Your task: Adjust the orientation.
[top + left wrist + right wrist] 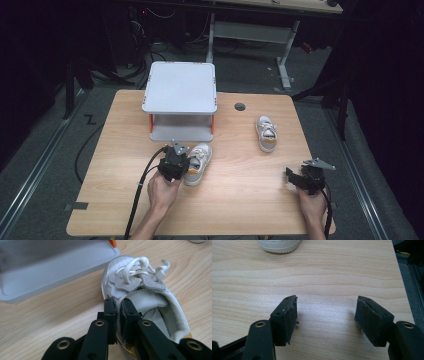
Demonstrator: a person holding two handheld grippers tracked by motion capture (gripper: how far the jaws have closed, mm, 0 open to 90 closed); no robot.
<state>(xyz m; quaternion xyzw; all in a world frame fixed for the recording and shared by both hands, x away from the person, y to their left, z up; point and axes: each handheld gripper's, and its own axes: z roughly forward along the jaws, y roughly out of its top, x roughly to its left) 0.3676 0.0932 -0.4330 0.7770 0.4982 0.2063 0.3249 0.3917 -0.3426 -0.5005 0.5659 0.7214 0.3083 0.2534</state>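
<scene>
your left tool (pixel 118 305) is pinched shut on the near shoe (pixel 140 290), its jaws clamped on the inner side wall of the collar, one jaw outside and one inside the opening. the shoe lies on the tabletop (pixel 240 200) just ahead of that tool, toe pointing toward the grey two-tier rack (pixel 180 87), whose lower shelf (pixel 50 277) sits up and to the left of the jaws. the likely step is carrying this shoe onto that shelf, so lift straight up first; the thin collar wall may fold, so keep the squeeze firm and the heel low. swing the toe left toward the shelf mouth and clear the orange post (pixel 112 243) beside it. watch the loose laces (pixel 140 265) so they do not snag the shelf lip.

further right, the second shoe (pixel 266 133) stands well ahead of your right tool (pixel 325 315), which hovers over bare wood with its jaws spread wide and nothing between them. keep it parked there.
</scene>
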